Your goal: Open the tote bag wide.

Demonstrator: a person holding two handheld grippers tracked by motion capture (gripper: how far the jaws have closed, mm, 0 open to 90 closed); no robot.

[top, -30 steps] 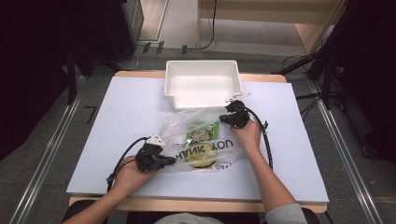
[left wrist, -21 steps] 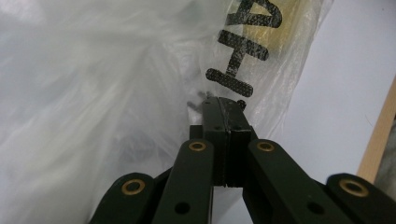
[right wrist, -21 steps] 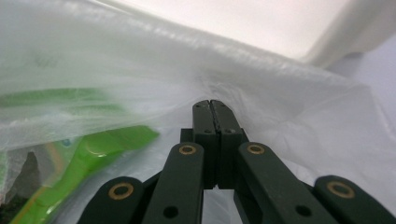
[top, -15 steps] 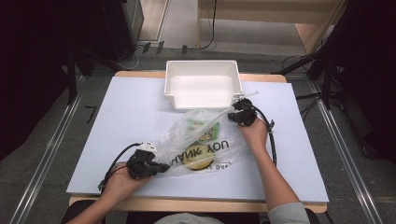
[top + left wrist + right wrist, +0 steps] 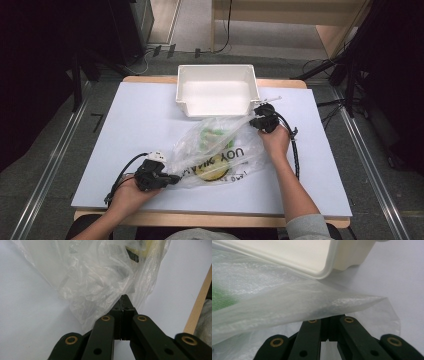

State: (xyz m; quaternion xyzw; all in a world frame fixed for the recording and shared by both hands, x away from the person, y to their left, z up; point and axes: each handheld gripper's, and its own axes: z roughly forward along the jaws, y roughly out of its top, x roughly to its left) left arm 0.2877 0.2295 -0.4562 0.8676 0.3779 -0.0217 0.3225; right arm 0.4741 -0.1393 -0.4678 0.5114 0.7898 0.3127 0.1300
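**Clear plastic bag stretched between two hand-held grippers**

A thin, see-through plastic bag (image 5: 217, 152) with dark mirrored lettering lies on the pale lavender table (image 5: 125, 125), just in front of a white rectangular plastic tub (image 5: 216, 90). Something green and something yellow show through the film; what they are cannot be made out.

The left hand-held gripper (image 5: 170, 178) has its jaws pressed together on the crumpled corner of the bag nearest the person, close to the table's front edge; its own view shows the film gathered at the closed tips (image 5: 124, 300).

The right hand-held gripper (image 5: 254, 121) pinches the bag's far right corner beside the tub's front right corner, its jaws closed on the film (image 5: 332, 318).
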